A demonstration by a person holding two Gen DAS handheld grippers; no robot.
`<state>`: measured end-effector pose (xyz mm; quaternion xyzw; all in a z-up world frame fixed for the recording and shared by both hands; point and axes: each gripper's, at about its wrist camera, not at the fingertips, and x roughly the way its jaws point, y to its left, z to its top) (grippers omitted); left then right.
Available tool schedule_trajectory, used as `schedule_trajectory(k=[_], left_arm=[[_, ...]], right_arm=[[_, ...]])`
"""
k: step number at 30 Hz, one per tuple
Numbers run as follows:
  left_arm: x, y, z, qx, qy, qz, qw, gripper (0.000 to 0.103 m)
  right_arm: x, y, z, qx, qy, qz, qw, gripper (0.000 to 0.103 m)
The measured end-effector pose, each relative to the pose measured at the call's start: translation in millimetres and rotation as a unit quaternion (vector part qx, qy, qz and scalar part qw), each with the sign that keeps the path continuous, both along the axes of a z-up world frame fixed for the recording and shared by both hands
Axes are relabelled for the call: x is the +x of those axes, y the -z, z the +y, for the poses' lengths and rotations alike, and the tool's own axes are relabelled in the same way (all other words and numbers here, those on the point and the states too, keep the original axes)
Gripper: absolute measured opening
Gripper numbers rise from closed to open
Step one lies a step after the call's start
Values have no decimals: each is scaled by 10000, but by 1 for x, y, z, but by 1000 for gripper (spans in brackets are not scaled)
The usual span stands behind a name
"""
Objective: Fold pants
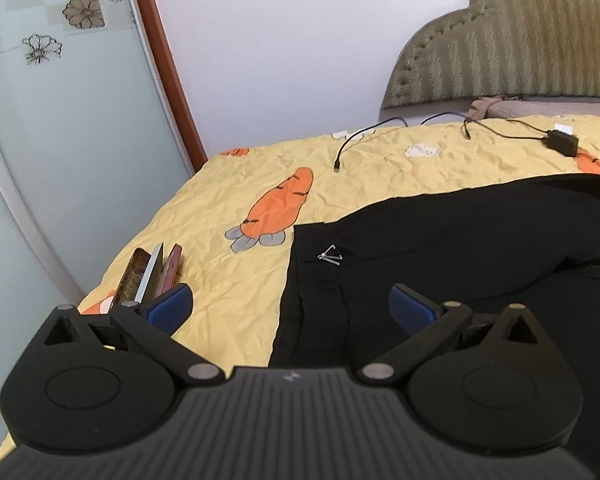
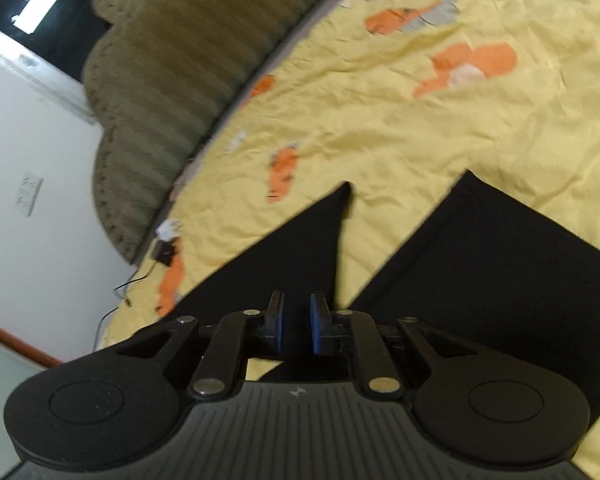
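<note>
Pants [image 1: 440,240], black, lie spread on a bed covered by a yellow sheet [image 1: 228,184] printed with orange carrots; in the left wrist view the waistband with a small silver emblem [image 1: 330,257] points toward the camera; the left gripper [image 1: 291,307] hovers over that waistband with its blue-padded jaws spread wide, nothing between them; to its left, slim books [image 1: 150,276] lie near the bed's edge; black cables [image 1: 352,140] and a charger block [image 1: 561,142] rest farther up the sheet, below a padded headboard [image 1: 520,48]; in the blurred right wrist view the two trouser legs [image 2: 500,264] fan apart on the sheet; the right gripper [image 2: 296,326] sits just above the dark cloth, its pads [image 2: 315,326] a narrow slit apart, gripping nothing that can be seen.
</note>
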<state>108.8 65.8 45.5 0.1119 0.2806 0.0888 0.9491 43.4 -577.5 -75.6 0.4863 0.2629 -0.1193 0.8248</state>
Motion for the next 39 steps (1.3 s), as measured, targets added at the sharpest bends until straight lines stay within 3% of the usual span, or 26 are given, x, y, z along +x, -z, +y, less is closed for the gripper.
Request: schedule_trajectory(k=[1,4,6,10,11,12,14,16,20,23,27,31,34,37,39], left_arm=[[1,1,0,-22,-19,21,10000,103],[1,2,-1,43,-39,3,10000,103],[0,3,-4,155,-49,-24,9999,103],[1,5,-6,196,-9,-13,9998,103],[2,6,-7,191,-20,-2,9998,103],[3,7,-7,180,-37,24,9998,103],[1,8,-8,156,-39,37,9999,103],[-2,8,-8,200,-32,7,9998,103],[3,11,-4,239,-87,-47,9997,103],[15,12,4,229,-202,-35,9995,103],[40,3,23,44,-472,-155,9988,103],[88,-8,46,-226,-652,-65,9976,103],[134,2,66,-776,-584,593,9935,103],[175,19,87,-1631,-833,1127,9766,103],[199,30,101,-2288,-776,1403,9602,103]], right_arm=[[4,6,-3,54,27,87,9999,14],[10,21,-10,467,17,-19,9989,33],[11,20,-8,450,7,-113,9989,43],[16,19,-1,350,-17,-127,9993,46],[17,22,-2,444,40,-211,9988,45],[19,24,-2,549,72,-288,9980,31],[21,31,-1,889,53,-352,9954,12],[17,36,3,1244,27,-619,9903,10],[6,30,9,1074,296,-853,9901,7],[-4,31,9,1534,299,-1153,9810,7],[-18,22,10,1607,405,-1482,9750,7],[-16,23,10,1508,467,-1353,9781,7],[-16,28,12,1545,522,-1290,9781,7],[-16,31,12,1555,586,-1238,9783,7],[-16,30,12,1514,612,-1191,9794,7]])
